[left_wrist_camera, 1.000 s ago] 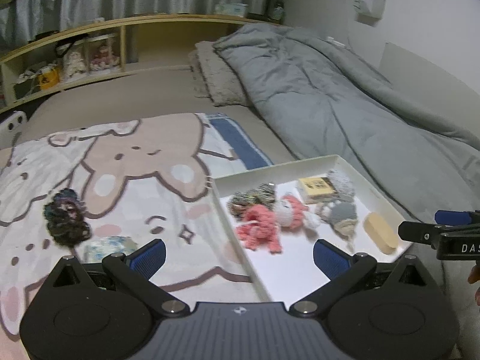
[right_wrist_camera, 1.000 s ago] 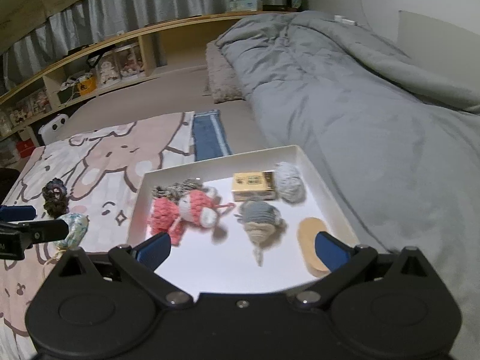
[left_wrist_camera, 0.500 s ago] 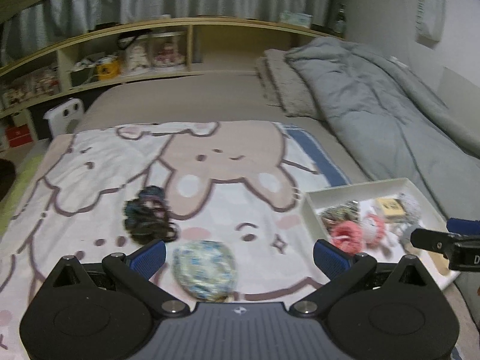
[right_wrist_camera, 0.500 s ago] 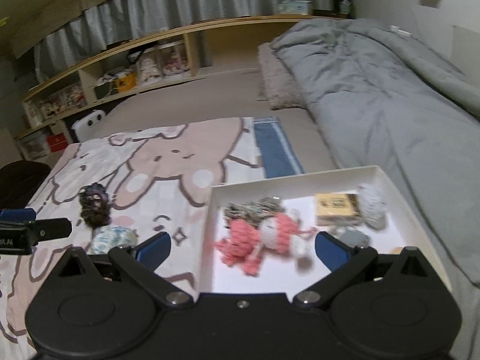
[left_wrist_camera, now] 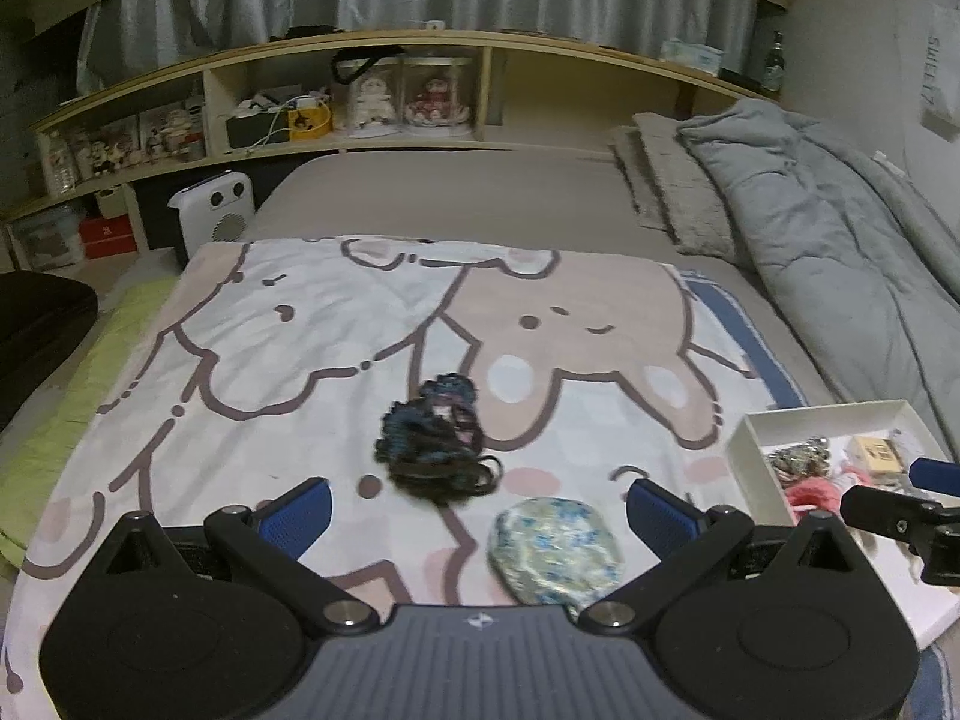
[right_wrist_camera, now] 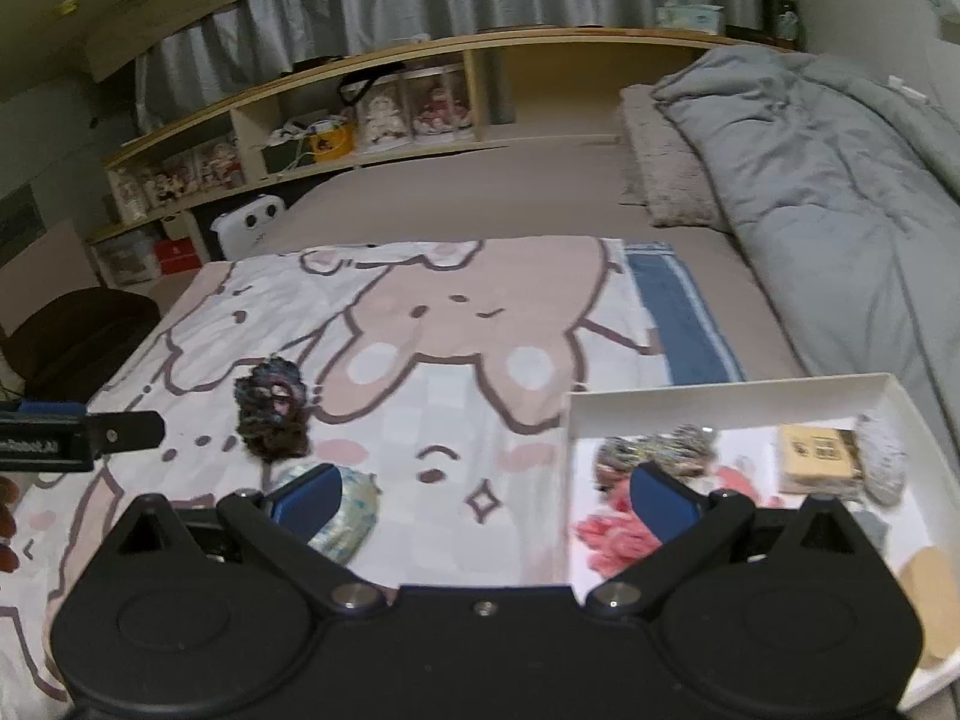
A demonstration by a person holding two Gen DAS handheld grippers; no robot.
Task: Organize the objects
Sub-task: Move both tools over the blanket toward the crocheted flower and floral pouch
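A dark knitted bundle (left_wrist_camera: 437, 443) lies on the cartoon blanket (left_wrist_camera: 336, 324), just ahead of my open, empty left gripper (left_wrist_camera: 479, 513). A pale blue-flowered pouch (left_wrist_camera: 553, 546) lies between its fingers, nearer the right one. A white tray (right_wrist_camera: 720, 405) at the right holds a pink crochet toy (right_wrist_camera: 612, 534), a tan box (right_wrist_camera: 816, 459) and grey knitted pieces (right_wrist_camera: 879, 468). My right gripper (right_wrist_camera: 485, 498) is open and empty, its left finger over the pouch (right_wrist_camera: 351, 516), its right finger over the tray. The bundle also shows in the right wrist view (right_wrist_camera: 271, 411).
A grey duvet (left_wrist_camera: 840, 228) covers the right side of the bed. A wooden shelf (left_wrist_camera: 384, 108) with dolls and boxes runs along the back. A white heater (left_wrist_camera: 213, 213) and a dark chair (right_wrist_camera: 78, 336) stand at the left.
Both grippers have swung left, away from the tray. The dark bundle and the pouch now sit centred before the left gripper. Both stay open.
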